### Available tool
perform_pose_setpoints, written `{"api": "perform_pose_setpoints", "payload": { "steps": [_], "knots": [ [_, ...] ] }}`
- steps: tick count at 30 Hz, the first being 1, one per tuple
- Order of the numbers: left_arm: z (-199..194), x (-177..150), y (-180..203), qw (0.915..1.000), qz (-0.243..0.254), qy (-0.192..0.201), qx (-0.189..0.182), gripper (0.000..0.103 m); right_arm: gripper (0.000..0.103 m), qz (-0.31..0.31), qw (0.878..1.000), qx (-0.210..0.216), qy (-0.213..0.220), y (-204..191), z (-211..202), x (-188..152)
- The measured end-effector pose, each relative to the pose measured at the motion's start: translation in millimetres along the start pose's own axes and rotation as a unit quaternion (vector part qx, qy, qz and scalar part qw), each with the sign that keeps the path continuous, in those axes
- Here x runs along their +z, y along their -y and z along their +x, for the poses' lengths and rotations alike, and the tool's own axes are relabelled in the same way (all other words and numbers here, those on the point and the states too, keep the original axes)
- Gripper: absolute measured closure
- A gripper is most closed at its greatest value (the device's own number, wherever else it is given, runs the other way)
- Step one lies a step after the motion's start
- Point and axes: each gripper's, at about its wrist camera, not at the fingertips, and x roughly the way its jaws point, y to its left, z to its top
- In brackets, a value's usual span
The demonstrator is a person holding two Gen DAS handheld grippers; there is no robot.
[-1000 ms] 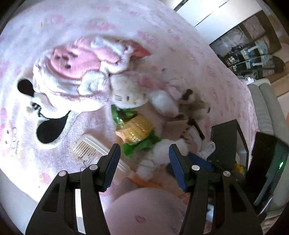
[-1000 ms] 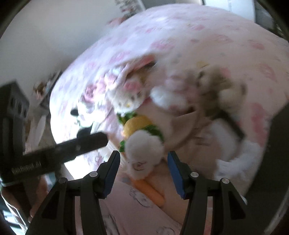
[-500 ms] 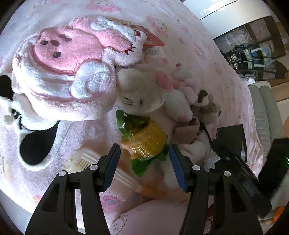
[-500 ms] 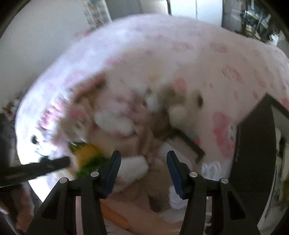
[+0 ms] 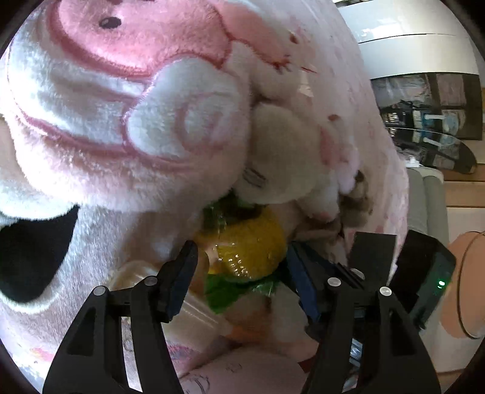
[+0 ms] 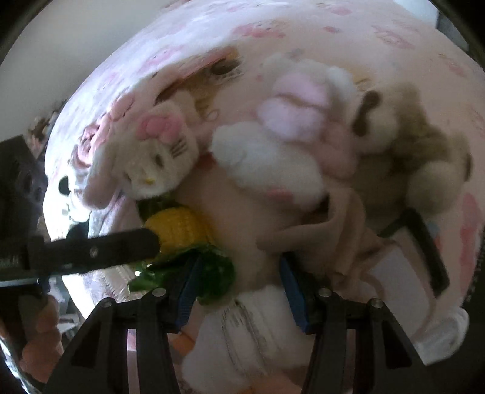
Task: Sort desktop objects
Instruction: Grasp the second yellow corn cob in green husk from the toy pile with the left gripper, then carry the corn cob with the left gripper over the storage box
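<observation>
Yellow toy corn cob (image 5: pixel 248 251) in crinkly green film lies among plush toys on the pink blanket (image 6: pixel 333 27).
Left gripper (image 5: pixel 239 263) jaws opening, straddling cob, untouched. Right gripper (image 6: pixel 239 288) jaws apart over white plush (image 6: pixel 257 327). Judged light, firm, slippery; grip cob mid-body.

You have one toy corn cob (image 5: pixel 248 245) in front of you and one pale comb (image 5: pixel 169 291) beside it. You can count at least four plush toys: a big pink-and-white one (image 5: pixel 127 100), a white cat (image 6: pixel 157 160), a pink-eared white one (image 6: pixel 282 151) and a brown one (image 6: pixel 403 142).
</observation>
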Motion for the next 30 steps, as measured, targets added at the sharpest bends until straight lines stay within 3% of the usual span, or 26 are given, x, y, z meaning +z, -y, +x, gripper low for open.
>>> {"api": "perform_pose_setpoints", "payload": {
  "steps": [4, 8, 9, 14, 19, 21, 25, 30],
  "knots": [
    [6.3, 2.7, 8.9, 0.9997, 0.019, -0.011, 0.014, 0.038, 0.056, 0.017, 0.998, 0.053, 0.001, 10.6, 0.1, 0.7],
    [-4.2, -9.5, 25.8, 0.9968, 0.065, 0.006, 0.046, 0.048, 0.082, 0.071, 0.989, 0.129, 0.011, 27.7, -3.9, -6.5],
    [-6.4, -14.6, 30.8, 0.9955, 0.077, 0.011, 0.054, 0.051, 0.082, 0.078, 0.988, 0.133, 0.018, 29.8, -9.0, -9.3],
    [-26.5, -34.8, 52.6, 0.9918, 0.11, 0.033, 0.056, 0.052, 0.082, 0.065, 0.988, 0.13, 0.053, 25.4, -50.9, -24.4],
    [-51.0, -58.0, 84.2, 0.9874, 0.147, 0.051, 0.031, 0.052, 0.082, 0.049, 0.988, 0.115, 0.091, 24.5, -101.3, -37.1],
    [-52.3, -60.3, 101.6, 0.9847, 0.164, 0.053, 0.028, 0.052, 0.082, 0.051, 0.987, 0.111, 0.1, 25.2, -101.3, -33.3],
    [-54.3, -77.5, 130.5, 0.979, 0.197, 0.047, 0.019, 0.052, 0.082, 0.054, 0.987, 0.087, 0.125, 39.1, -134.7, -48.8],
    [-28.2, -107.8, 180.5, 0.9699, 0.242, 0.025, 0.01, 0.052, 0.082, 0.074, 0.985, 0.058, 0.144, 71.0, -159.4, -71.8]
  ]
}}
